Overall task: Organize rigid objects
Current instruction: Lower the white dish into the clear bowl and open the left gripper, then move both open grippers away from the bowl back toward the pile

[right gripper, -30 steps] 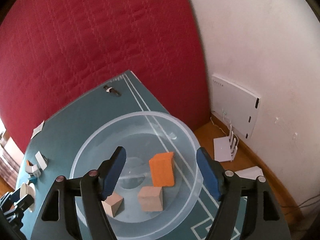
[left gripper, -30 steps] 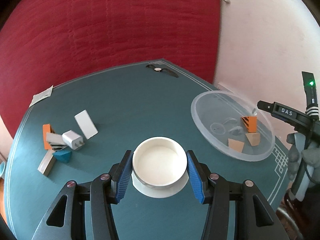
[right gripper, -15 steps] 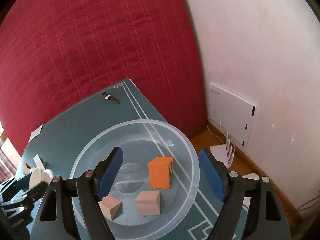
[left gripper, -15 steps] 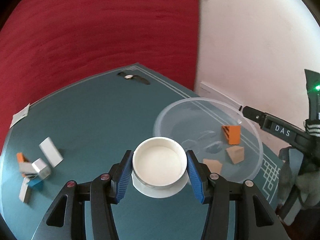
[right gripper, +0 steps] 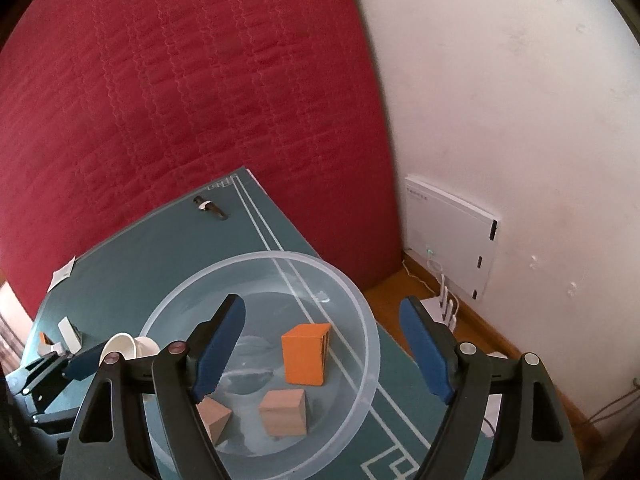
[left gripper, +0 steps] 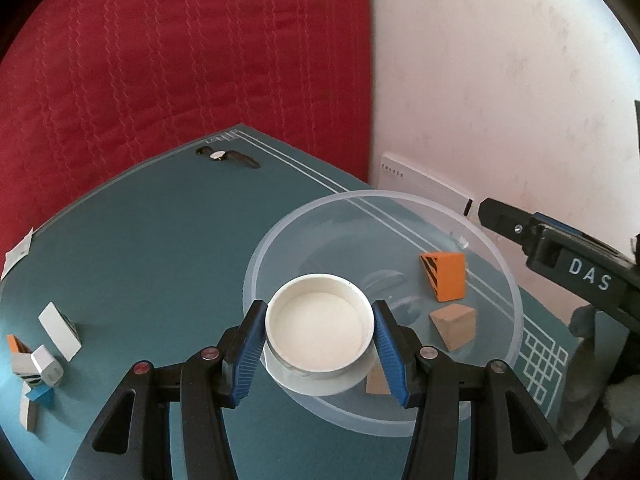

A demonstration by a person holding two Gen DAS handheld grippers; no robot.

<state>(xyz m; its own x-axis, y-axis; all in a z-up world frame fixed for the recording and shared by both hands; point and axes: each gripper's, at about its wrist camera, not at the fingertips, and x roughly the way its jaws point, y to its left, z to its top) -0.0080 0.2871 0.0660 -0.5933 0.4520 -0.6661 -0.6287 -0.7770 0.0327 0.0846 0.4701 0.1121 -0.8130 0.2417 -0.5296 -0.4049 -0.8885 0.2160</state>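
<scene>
A red quilted panel (right gripper: 180,100) meets a white wall (right gripper: 500,100) above wooden floor (right gripper: 500,344).

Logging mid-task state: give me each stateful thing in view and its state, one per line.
Left gripper: shut on the white cup.
White cup: upright, empty, held over the bowl's near rim.
Right gripper: open, empty, above the bowl; jaws just opened further.
Bowl: upright on the table, holding three blocks.
Orange block: in the bowl.
Tan blocks: two, in the bowl.
</scene>
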